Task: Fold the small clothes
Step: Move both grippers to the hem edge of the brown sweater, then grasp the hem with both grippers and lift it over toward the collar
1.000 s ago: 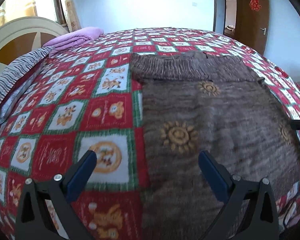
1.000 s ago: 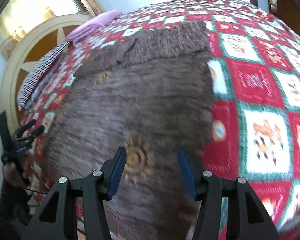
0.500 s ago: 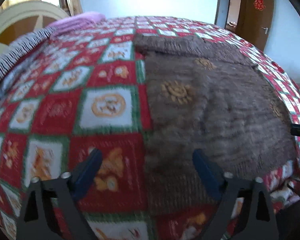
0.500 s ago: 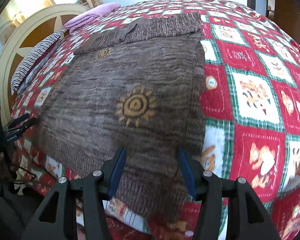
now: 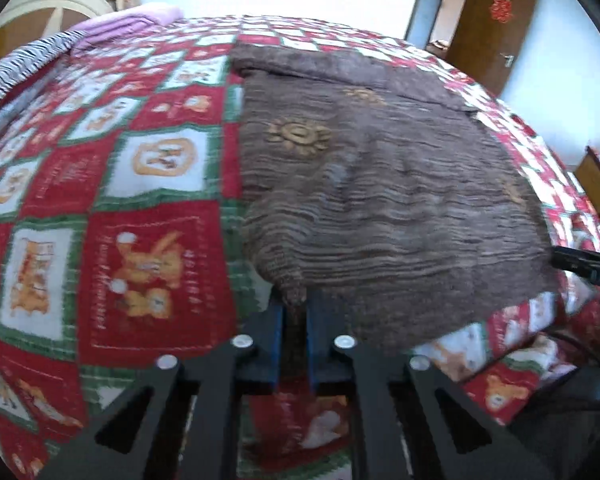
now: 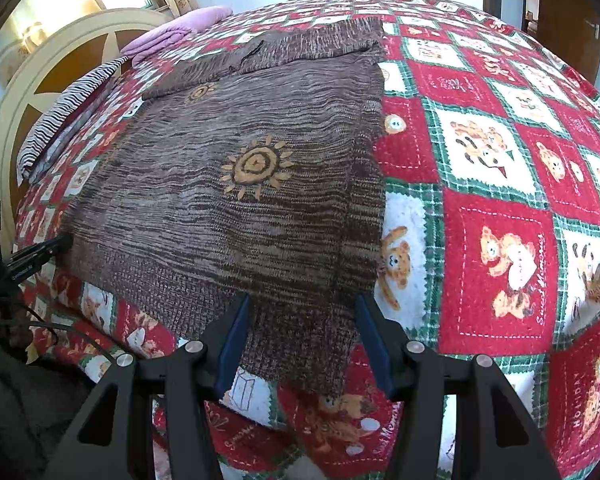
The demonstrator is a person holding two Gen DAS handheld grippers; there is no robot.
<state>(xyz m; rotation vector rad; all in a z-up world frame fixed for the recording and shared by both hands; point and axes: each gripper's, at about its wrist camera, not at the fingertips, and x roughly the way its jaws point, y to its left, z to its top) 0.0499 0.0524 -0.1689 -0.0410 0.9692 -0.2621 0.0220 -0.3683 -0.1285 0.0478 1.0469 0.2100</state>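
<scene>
- At the bed's near edge, the left hand-held gripper (image 5: 294, 330) has just closed, pinching the sweater's (image 5: 380, 184) near-left hem corner between its blue pads.
- The right hand-held gripper (image 6: 302, 340) stands half open, straddling the near-right hem corner without pressing it.
- The sweater lies flat on the quilt (image 6: 500, 208), hem overhanging the edge.
- Bare quilt flanks both sides.

Brown knit sweater (image 6: 228, 184) with sun motifs lies flat, one hem corner bunched.
</scene>
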